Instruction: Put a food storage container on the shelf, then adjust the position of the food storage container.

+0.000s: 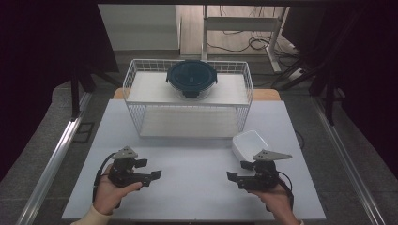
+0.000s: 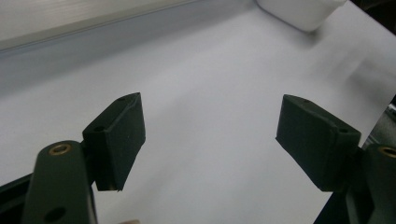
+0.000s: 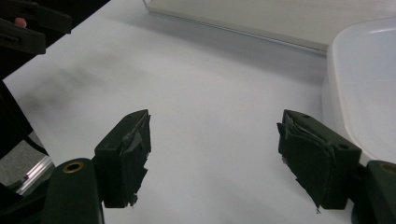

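A round dark blue lidded container (image 1: 192,78) sits on the upper shelf of a white wire rack (image 1: 187,96) at the back of the table. A white rectangular dish (image 1: 249,143) lies in front of the rack's right corner; it appears in the left gripper view (image 2: 301,11) and in the right gripper view (image 3: 364,84). My left gripper (image 1: 148,169) rests low over the near left of the table, held by a hand, open with nothing between its pads (image 2: 119,140). My right gripper (image 1: 238,171) sits just in front of the dish, open and empty, its pads (image 3: 308,156) worn.
The white tabletop (image 1: 192,183) spreads between the two grippers. Metal rails (image 1: 56,159) run along both sides of the table. A white frame and cables (image 1: 248,35) lie on the floor behind the rack.
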Motion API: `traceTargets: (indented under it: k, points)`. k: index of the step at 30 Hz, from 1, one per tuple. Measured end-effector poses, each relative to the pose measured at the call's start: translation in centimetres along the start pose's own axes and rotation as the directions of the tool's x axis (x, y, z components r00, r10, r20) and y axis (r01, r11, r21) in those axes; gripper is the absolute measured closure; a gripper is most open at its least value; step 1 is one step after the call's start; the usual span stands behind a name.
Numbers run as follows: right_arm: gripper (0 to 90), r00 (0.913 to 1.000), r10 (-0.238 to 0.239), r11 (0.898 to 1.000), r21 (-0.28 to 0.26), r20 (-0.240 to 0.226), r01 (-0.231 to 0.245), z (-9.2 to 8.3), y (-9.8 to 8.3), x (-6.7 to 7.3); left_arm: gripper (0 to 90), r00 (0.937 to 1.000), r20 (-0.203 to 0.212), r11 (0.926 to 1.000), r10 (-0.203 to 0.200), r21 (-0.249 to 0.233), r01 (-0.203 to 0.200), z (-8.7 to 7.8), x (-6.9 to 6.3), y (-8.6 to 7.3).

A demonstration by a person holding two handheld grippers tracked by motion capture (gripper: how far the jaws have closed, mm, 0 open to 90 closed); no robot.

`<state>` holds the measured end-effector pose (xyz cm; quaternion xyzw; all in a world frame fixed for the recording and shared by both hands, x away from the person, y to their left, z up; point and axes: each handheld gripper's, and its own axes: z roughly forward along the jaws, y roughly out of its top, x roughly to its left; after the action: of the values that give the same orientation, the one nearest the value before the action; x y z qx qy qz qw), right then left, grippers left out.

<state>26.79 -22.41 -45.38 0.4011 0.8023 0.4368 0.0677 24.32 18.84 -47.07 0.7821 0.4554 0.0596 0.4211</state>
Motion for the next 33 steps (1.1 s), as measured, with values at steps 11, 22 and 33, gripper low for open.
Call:
traceTargets:
  k: [11, 22, 33]
  points:
    - [25.2, 0.9997, -0.015, 1.000, -0.016, 0.018, 0.015, -0.5, 0.3, -0.5, 21.9, 0.9998, 0.013, 0.9996, 0.017, -0.022, -0.017, -0.6, 0.0, -0.3]
    - [26.0, 0.9979, -0.042, 0.999, -0.002, 0.049, 0.042, -1.1, 0.6, -0.8, 20.2, 0.9997, 0.002, 0.9996, 0.024, -0.016, -0.024, -0.5, 0.2, -0.4]
    - [38.0, 0.9889, 0.003, 1.000, -0.030, 0.148, 0.001, -3.7, 1.8, -4.5, 20.2, 0.9994, 0.011, 0.9994, 0.033, -0.006, -0.033, 0.0, 0.1, -0.6]
